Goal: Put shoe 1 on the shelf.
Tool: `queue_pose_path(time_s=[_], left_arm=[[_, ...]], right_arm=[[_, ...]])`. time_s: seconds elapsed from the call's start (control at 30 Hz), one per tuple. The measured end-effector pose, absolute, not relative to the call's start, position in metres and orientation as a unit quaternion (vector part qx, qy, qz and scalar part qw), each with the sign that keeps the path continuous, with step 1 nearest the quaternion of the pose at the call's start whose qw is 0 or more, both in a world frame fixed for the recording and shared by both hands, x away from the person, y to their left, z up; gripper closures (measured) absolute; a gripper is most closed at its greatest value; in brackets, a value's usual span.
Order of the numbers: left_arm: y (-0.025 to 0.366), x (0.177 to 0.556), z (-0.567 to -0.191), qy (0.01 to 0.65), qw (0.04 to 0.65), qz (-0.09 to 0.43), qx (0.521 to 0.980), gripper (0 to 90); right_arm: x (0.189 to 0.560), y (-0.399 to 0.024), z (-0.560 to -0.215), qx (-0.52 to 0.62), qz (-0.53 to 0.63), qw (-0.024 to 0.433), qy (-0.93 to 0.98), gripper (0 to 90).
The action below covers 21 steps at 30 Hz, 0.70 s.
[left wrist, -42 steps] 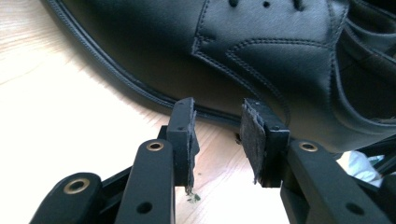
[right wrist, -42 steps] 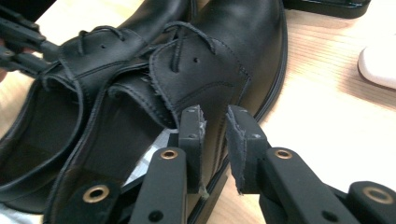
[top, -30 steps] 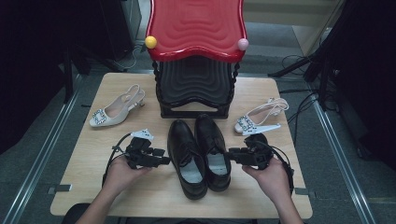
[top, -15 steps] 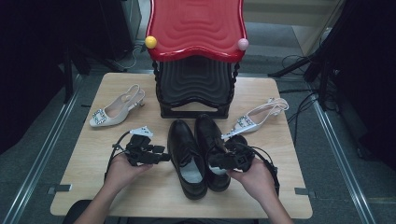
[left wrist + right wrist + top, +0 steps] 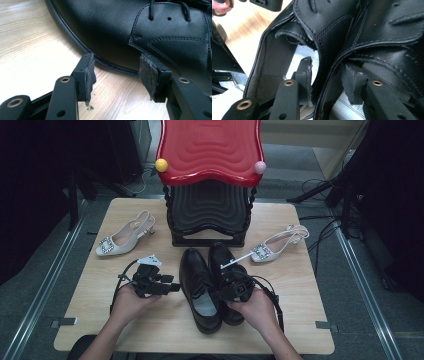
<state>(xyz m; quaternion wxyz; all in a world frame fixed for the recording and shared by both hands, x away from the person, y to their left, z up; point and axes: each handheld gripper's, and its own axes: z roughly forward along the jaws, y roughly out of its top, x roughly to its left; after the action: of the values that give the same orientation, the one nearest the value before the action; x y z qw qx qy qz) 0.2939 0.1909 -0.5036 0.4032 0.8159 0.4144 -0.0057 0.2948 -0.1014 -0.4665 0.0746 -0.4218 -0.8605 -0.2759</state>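
**Both grippers at the black shoes**

We see a pair of black leather lace-up shoes (image 5: 212, 287) side by side on the pale wooden table (image 5: 80, 320), directly in front of the black tiered shoe rack (image 5: 210, 215), which serves as our landmark. The shoes' toes point at the rack's base.

Our right gripper (image 5: 231, 282) sits over the shoe farther to the right. In the right gripper view its jaws have just been opening and straddle the adjoining inner walls of the two shoes (image 5: 329, 57), one jaw inside each shoe; we cannot tell whether the pads press on the leather.

Our left gripper (image 5: 170, 287) lies just left of the other shoe, low on the table in front of the rack. Its jaws stand apart, with bare wood between them, and the tips are right at the shoe's sole edge (image 5: 112, 66).

Left of the rack lies a cream slingback pump with a jewelled buckle (image 5: 122, 237); its twin (image 5: 275, 245) lies right of the rack. A red wavy tray (image 5: 210, 147) tops the rack.
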Motion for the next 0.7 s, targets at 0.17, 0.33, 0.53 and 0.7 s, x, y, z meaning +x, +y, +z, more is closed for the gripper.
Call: queue_pose_path(time_s=[0.17,0.33,0.53,0.7], left_arm=[[0.195,0.293,-0.501,0.417,0.407,0.001,0.813,46.7],[0.197,0.292,-0.501,0.419,0.409,0.007,0.810,46.3],[0.200,0.292,-0.500,0.421,0.413,0.011,0.807,46.2],[0.201,0.292,-0.500,0.421,0.414,0.014,0.807,46.2]], right_arm=[[0.297,-0.091,-0.477,-0.438,-0.248,0.061,-0.862,59.4],[0.297,-0.089,-0.477,-0.431,-0.239,0.041,-0.869,67.6],[0.299,-0.100,-0.479,-0.447,-0.254,0.056,-0.856,77.2],[0.297,-0.104,-0.477,-0.445,-0.243,0.049,-0.860,83.0]])
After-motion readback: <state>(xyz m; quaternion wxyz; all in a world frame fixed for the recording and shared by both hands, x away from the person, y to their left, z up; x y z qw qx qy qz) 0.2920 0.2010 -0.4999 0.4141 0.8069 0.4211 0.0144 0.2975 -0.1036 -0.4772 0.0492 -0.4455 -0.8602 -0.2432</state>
